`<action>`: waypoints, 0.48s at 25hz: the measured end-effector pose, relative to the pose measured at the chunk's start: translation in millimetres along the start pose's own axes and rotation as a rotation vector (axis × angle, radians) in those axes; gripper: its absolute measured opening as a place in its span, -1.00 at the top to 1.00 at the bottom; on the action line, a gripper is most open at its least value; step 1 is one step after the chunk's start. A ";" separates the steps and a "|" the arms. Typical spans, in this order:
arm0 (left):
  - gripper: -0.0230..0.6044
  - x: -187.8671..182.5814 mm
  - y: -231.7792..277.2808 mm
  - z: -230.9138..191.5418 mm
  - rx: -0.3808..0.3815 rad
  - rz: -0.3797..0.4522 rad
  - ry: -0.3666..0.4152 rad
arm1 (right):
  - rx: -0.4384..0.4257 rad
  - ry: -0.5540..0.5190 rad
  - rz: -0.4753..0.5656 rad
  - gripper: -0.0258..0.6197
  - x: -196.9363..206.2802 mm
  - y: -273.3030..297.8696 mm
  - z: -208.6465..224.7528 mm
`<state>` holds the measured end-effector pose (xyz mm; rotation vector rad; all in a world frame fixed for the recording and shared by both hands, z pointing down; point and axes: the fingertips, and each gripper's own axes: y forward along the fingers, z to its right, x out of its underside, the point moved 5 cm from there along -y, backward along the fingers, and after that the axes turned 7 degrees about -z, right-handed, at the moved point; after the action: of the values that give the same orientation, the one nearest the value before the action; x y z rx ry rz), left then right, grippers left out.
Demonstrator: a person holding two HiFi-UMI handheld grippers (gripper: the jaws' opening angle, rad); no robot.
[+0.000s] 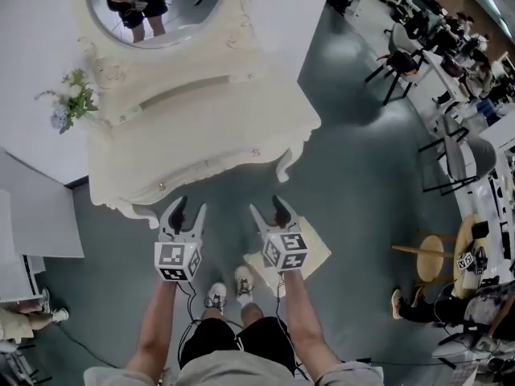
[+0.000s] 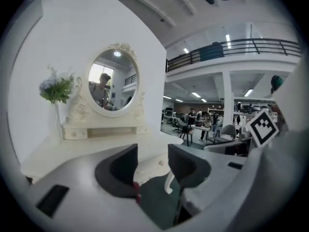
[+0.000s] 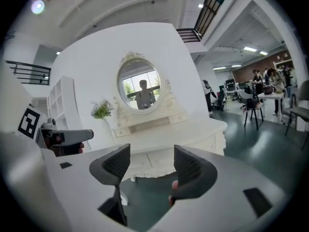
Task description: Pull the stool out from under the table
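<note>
White dressing table (image 1: 201, 127) fills the far side. The cream stool (image 1: 319, 252) sits on the floor just nearer than its front edge (mostly hidden beneath the right gripper (image 1: 267, 209)). The left gripper (image 1: 189, 209) hovers to the stool's left. Both pairs of jaws stand apart, gripping nothing.

The stool (image 1: 316, 252) shows only as a cream seat corner near the person's feet. The right gripper (image 1: 267, 207) and its forearm (image 1: 302, 320) cover the rest, and the stool's legs are hidden beneath the seat. The oval mirror (image 1: 189, 10) on the table (image 1: 201, 135) is cut off by the top edge, so the reflected person has no head in view. The people (image 1: 460, 55) at the far right are too small to make out. At the near left a shoe (image 1: 58, 315) shows, its wearer cropped by the edge.
</note>
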<state>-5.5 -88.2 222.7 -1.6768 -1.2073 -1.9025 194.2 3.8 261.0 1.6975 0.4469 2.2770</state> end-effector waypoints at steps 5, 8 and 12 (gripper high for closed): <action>0.39 -27.3 -55.4 -32.9 -0.146 0.045 -0.035 | -0.125 -0.104 0.030 0.10 -47.0 8.6 -59.5; 0.45 -39.1 -86.7 -49.4 -0.214 0.070 -0.070 | -0.183 -0.161 0.046 0.16 -66.9 11.2 -94.9; 0.57 -47.6 -125.5 -63.8 -0.282 0.102 -0.116 | -0.233 -0.225 0.059 0.30 -81.8 7.9 -134.0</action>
<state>-125.2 -76.5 135.3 -1.9755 -0.9043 -2.0113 88.3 -46.9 156.4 1.8352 0.0817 2.0501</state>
